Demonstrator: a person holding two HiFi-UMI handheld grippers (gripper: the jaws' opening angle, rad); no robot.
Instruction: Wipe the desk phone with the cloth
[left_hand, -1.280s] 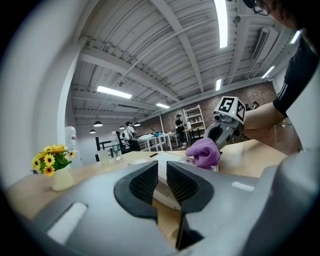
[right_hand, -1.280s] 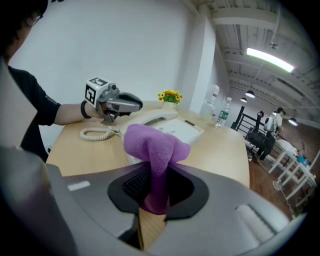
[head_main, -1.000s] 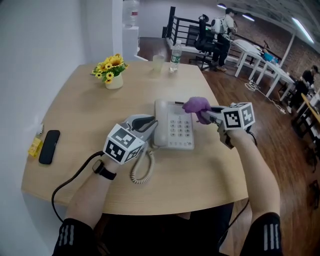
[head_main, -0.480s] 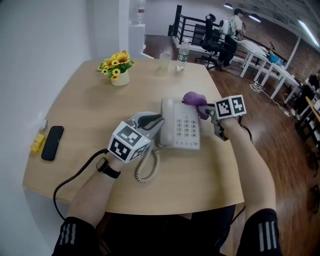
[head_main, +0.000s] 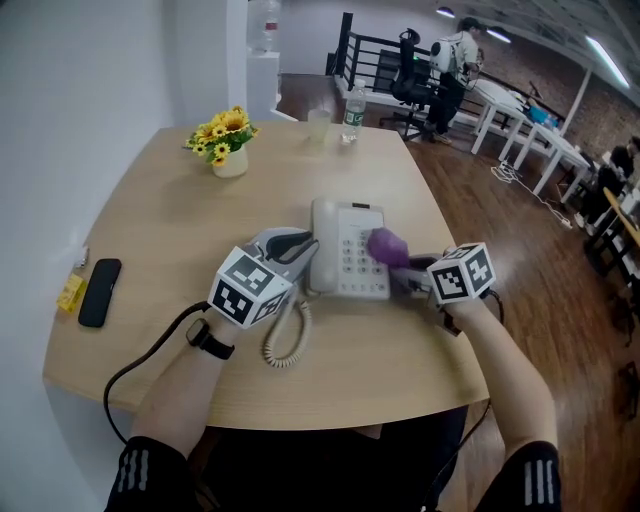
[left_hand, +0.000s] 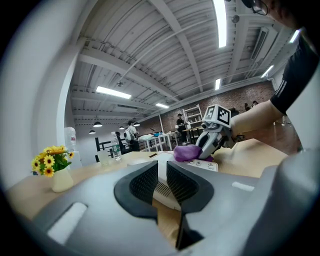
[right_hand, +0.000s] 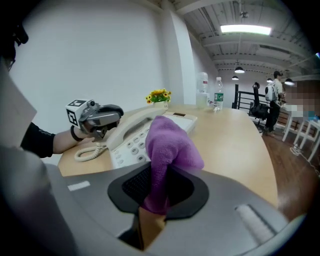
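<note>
While the right tool (head_main: 404, 272) pinches the purple cloth (head_main: 385, 245) tight on the keypad (head_main: 350, 260) of the desk phone (head_main: 345, 216), 3 o'clock side, middle of the bench (head_main: 160, 230), the left tool (head_main: 300, 246) sits at the handset (right_hand: 131, 125), 9 o'clock, jaws nearly together, empty. Risk: a hard stroke shoves the phone or knocks the handset off.

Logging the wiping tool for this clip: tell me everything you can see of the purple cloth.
The purple cloth looks like soft, fuzzy fabric bunched into a lump. The right gripper has its jaws shut on the lower end. The free end bulges forward and rests on the right side of the desk phone's keypad.
</note>
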